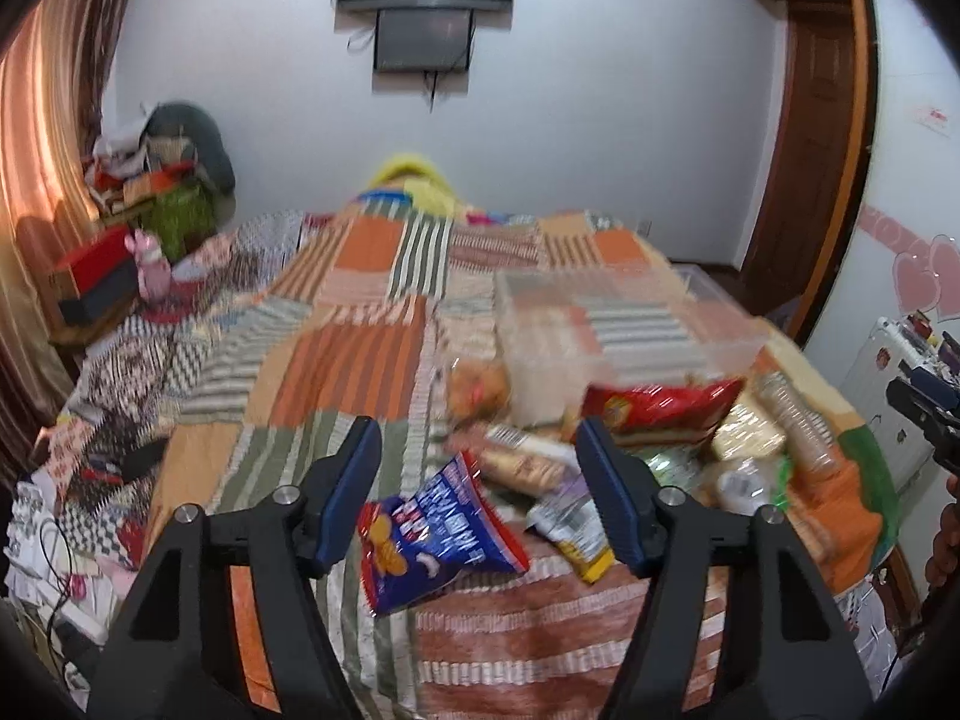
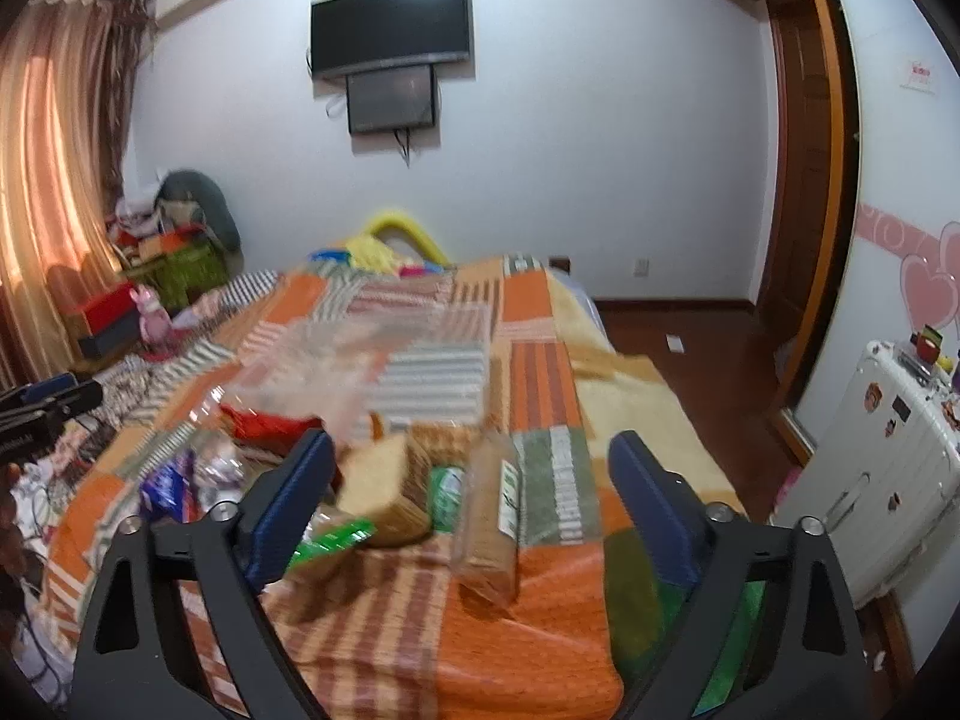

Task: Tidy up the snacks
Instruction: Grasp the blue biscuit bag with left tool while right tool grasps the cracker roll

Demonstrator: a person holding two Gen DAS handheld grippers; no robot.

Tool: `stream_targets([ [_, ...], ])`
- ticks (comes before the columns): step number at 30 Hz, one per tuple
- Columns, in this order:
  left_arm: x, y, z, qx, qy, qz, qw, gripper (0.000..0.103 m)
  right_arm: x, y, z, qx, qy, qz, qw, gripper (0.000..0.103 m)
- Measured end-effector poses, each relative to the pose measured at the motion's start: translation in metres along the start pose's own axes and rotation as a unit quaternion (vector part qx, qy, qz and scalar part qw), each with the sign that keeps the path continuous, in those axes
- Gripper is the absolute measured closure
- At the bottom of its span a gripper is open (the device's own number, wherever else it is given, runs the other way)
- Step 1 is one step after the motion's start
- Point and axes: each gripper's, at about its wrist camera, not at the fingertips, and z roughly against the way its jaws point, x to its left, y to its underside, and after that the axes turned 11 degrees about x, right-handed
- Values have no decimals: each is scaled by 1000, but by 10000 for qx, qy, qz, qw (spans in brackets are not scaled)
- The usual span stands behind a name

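A heap of snacks lies on the patchwork quilt of a bed. My left gripper is open above a blue chip bag, which lies in line with the gap between its fingers, untouched. Beyond it are a red bag, a yellow-and-white packet and a clear plastic container. My right gripper is open over a bagged bread loaf, a tall cracker pack and a green packet, gripping none. The clear container sits behind them.
A white suitcase stands to the right of the bed, near a wooden door. Boxes and a pink toy crowd the left side by the curtain. A dark screen hangs on the far wall.
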Motion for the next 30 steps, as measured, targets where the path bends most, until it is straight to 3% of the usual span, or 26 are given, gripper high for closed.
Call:
stream_targets([
  [2, 9, 2, -12, 199, -46, 36, 9998, 44, -2, 0, -8, 149, 27, 0, 9999, 24],
  [6, 28, 11, -41, 627, -94, 170, 9978, 46, -8, 2, -26, 469, 21, 10, 9989, 36],
  [10, 43, 17, -66, 999, 127, 429, 9940, 46, -13, 5, -40, 668, -29, -29, 9978, 38],
  [14, 50, 21, -83, 1163, 184, 724, 9904, 25, -15, 4, -51, 787, -61, -80, 9969, 38],
  [19, 44, 22, -99, 1258, 82, 627, 9900, 9, -15, 2, -60, 926, -82, -53, 9957, 38],
  [26, 46, 30, -128, 1673, 106, 665, 9836, 8, -18, 4, -76, 1144, -172, -95, 9932, 38],
  [30, 52, 31, -136, 1744, 316, 881, 9802, 6, -19, 6, -86, 1318, -201, -94, 9910, 39],
])
